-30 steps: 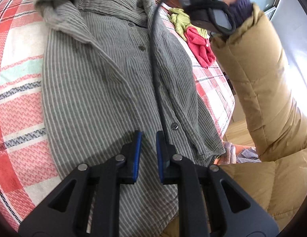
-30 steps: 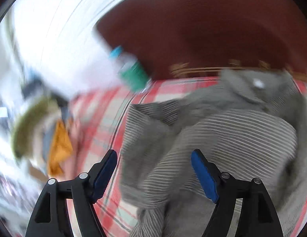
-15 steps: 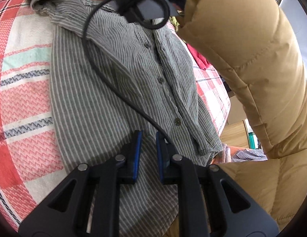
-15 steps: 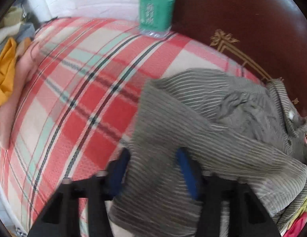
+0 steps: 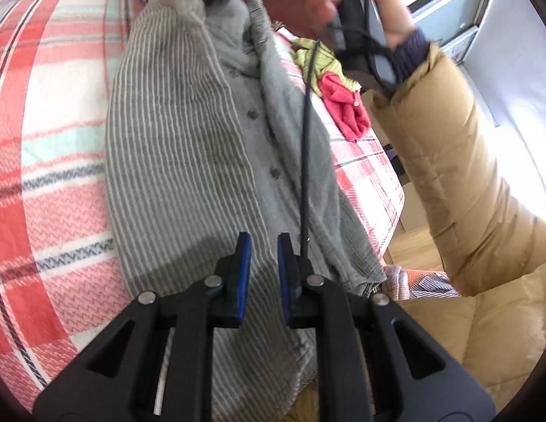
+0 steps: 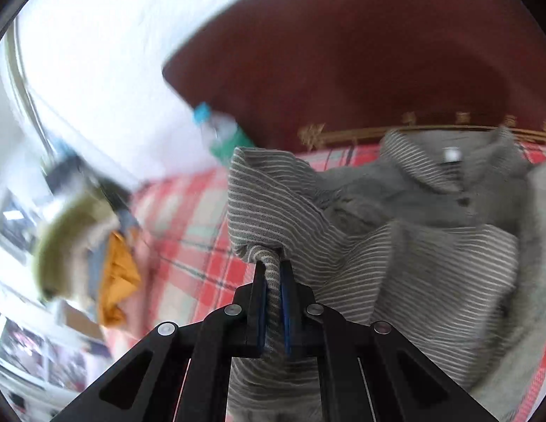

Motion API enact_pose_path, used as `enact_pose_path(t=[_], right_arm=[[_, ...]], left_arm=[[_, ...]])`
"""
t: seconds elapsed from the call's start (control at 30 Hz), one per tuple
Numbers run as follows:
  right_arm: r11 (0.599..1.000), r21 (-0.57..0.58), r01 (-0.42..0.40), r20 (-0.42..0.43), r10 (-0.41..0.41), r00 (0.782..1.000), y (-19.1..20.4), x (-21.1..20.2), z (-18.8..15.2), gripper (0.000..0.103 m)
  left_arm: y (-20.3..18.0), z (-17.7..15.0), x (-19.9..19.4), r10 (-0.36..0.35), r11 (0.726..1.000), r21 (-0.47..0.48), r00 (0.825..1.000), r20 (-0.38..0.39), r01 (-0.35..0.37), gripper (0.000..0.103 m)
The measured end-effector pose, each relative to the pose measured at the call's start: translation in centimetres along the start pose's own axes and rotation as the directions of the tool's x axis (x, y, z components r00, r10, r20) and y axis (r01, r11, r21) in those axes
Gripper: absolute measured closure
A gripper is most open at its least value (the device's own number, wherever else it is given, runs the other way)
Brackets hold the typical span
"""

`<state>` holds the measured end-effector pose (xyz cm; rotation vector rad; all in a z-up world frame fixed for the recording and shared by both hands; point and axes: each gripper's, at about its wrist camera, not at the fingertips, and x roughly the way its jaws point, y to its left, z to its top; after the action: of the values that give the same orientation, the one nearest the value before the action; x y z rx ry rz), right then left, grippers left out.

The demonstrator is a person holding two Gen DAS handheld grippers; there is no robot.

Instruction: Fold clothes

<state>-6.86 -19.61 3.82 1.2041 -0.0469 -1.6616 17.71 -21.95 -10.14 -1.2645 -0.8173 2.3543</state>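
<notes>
We are pinching a shirt (image 6: 396,281) fold between our right gripper's (image 6: 273,281) fingers; its length is running straight ahead of our left gripper (image 5: 262,253), fingers slightly parted, holding nothing.

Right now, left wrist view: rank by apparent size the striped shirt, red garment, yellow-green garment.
1. striped shirt, by far largest.
2. red garment and yellow-green garment: look alike; partly hidden, farther away, so unranked.
</notes>
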Motion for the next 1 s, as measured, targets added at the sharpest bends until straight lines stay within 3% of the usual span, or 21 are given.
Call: enact_pose_path(t=[0.2,0.3,0.43,0.63,0.77,0.9,1.0], right_arm=[[0.988,0.155,-0.024,0.069,0.014,0.998,-7.0,-3.6,-1.9,0.098],[0.972,0.23,-0.04,0.055,0.028,0.998,-10.0,-3.5,-3.1,0.098],[0.972,0.235,0.015,0.036,-0.024,0.999,-12.1,-3.1,-4.1,0.093],[0.99,0.059,0.127,0.108,-0.133,0.985,-7.8,-6.5,-4.9,0.063],[0.977,-0.06,0.204,0.162,-0.192,0.968,-4.9,-8.6,-5.4,0.063],[0.939,-0.292,0.182,0.079,-0.166,0.983,0.6,-5.7,-6.9,0.063],[0.909,-0.357,0.216,-0.002,-0.232,0.973,1.6,-1.9,-7.5,0.064]], left_arm=[[-0.1,-0.1,1.2,-0.015,0.999,0.03,0.999,-0.039,0.016,0.088],[-0.3,-0.6,2.3,-0.005,1.0,0.029,0.998,-0.068,0.007,0.088],[-0.6,-0.7,2.2,0.006,1.0,0.026,0.996,-0.093,-0.003,0.088],[-0.1,-1.0,2.1,0.002,1.0,0.013,0.993,-0.121,-0.001,0.088],[0.2,-1.2,2.7,-0.005,1.0,0.012,0.992,-0.129,0.006,0.088],[0.5,-1.4,3.3,-0.012,1.0,0.01,0.99,-0.137,0.014,0.088],[0.2,-1.8,3.4,-0.004,1.0,0.013,0.991,-0.133,0.006,0.088]])
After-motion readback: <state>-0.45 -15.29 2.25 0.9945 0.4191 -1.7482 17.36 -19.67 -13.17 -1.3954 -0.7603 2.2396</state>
